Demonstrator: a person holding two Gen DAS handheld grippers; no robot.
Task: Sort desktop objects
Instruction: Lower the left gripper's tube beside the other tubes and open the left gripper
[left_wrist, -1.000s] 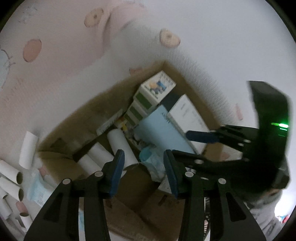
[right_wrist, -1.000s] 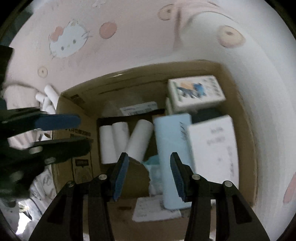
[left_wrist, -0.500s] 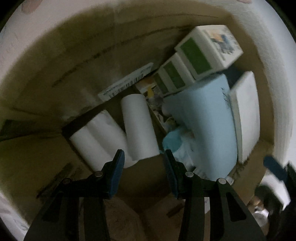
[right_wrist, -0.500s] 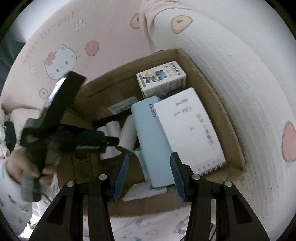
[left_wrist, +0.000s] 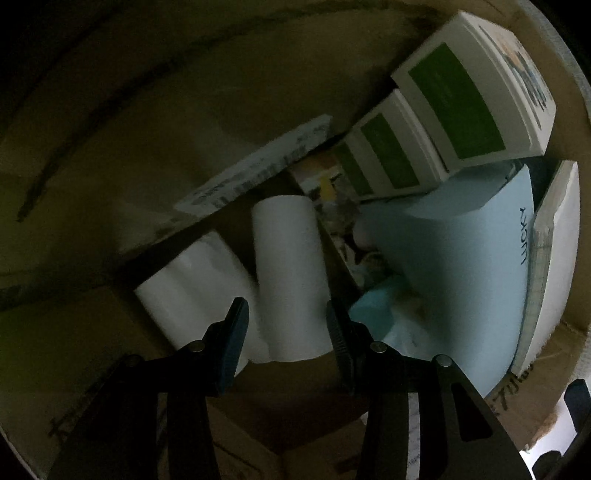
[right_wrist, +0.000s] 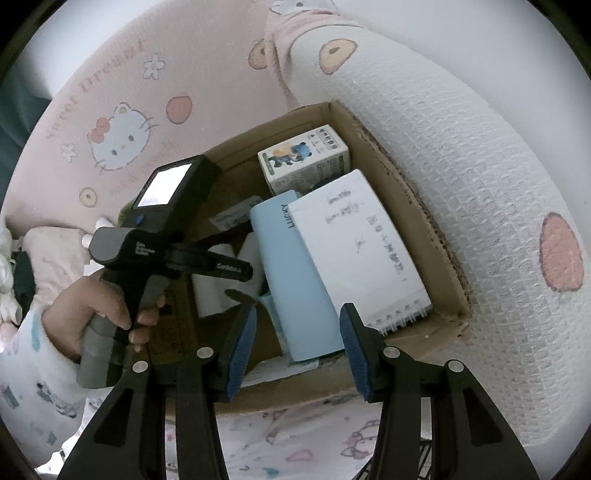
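Inside the cardboard box (left_wrist: 110, 110), the left gripper (left_wrist: 288, 332) hangs open and empty — a white paper roll (left_wrist: 288, 273) lies right between its spread fingers, ungripped.

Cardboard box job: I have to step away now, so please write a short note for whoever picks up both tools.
Left tool: open, empty, lowered into the cardboard box, its fingers either side of a white paper roll, not gripping.
Right tool: open, empty, hovering above the box's near edge.
In the box: more white rolls, light blue notebook, white spiral notebook, cartoon-printed carton on green-labelled cartons.
Done: nothing lifted at this moment.
Left: probably close on the roll, lift it out, then sort the rest.
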